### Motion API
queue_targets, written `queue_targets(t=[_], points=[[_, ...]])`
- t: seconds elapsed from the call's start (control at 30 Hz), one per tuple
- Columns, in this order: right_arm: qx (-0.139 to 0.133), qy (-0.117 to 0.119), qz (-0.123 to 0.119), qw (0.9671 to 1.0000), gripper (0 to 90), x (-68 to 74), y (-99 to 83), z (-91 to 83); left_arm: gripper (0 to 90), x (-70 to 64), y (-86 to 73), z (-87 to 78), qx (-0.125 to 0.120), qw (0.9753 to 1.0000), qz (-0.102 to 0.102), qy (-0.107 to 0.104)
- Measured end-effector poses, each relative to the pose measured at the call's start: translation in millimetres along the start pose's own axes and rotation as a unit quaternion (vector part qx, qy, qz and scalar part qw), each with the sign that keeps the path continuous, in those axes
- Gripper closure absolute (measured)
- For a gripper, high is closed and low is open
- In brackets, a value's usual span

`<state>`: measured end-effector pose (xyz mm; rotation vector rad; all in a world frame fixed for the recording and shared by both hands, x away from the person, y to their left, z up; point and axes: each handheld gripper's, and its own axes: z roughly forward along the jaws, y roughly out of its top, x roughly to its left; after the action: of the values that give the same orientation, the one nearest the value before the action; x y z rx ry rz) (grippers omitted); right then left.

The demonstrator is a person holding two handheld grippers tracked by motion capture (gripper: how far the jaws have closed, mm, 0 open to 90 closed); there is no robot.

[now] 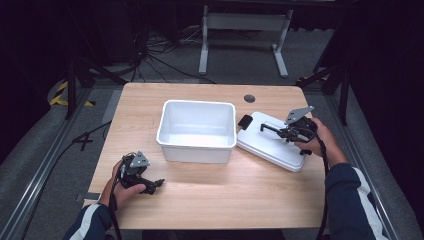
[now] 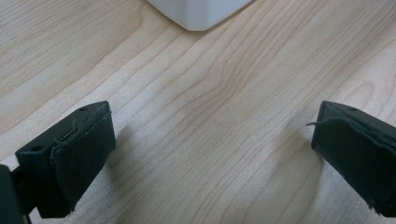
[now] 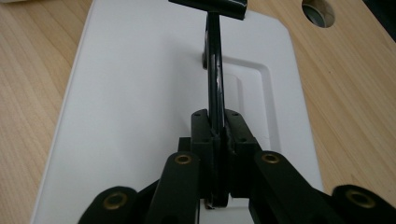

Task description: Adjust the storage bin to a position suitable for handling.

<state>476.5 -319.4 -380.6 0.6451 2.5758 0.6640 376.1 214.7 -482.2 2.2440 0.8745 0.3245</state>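
Right gripper view: the right gripper [image 3: 215,140] has its jaws pinched tight on the thin black handle [image 3: 215,74] that stands up from the white lid [image 3: 140,93]. The lid lies flat on the wooden table [image 3: 28,93], and a round cable hole [image 3: 318,11] sits in the tabletop beyond it. In the high view the lid [image 1: 270,142] rests to the right of the white bin [image 1: 197,131], its near-left corner just beside the bin, with the right gripper [image 1: 280,131] over it. The left gripper [image 1: 157,184] rests near the table's front left, well apart from the lid; its jaws stand wide apart over bare wood, a bin corner [image 2: 198,14] ahead.
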Motion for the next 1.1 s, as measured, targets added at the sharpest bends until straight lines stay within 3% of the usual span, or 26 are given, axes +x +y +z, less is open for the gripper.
queue_targets(t=[0.4,0.57,0.73,0.93,1.1], points=[[0.001,0.003,0.019,0.9998,84.6,-5.2,-5.8,19.8,0.2,-0.1,0.0,0.0,0.0,1.0,-0.001,0.0],[-0.007,0.008,0.027,0.9996,84.4,-6.8,-7.1,20.5,0.2,-0.1,0.0,0.0,0.0,1.0,-0.001,0.0],[-0.009,0.002,0.029,0.9995,77.5,-5.2,-6.0,15.0,0.2,0.0,0.0,0.0,0.0,1.0,0.0,0.0],[-0.038,0.007,0.033,0.9987,68.5,-1.3,-0.9,2.7,0.2,0.1,0.0,0.0,0.0,1.0,0.0,0.0],[-0.044,0.005,0.042,0.9981,63.0,1.3,1.8,-2.0,0.1,0.1,0.1,0.1,0.0,1.0,0.0,-0.001]])
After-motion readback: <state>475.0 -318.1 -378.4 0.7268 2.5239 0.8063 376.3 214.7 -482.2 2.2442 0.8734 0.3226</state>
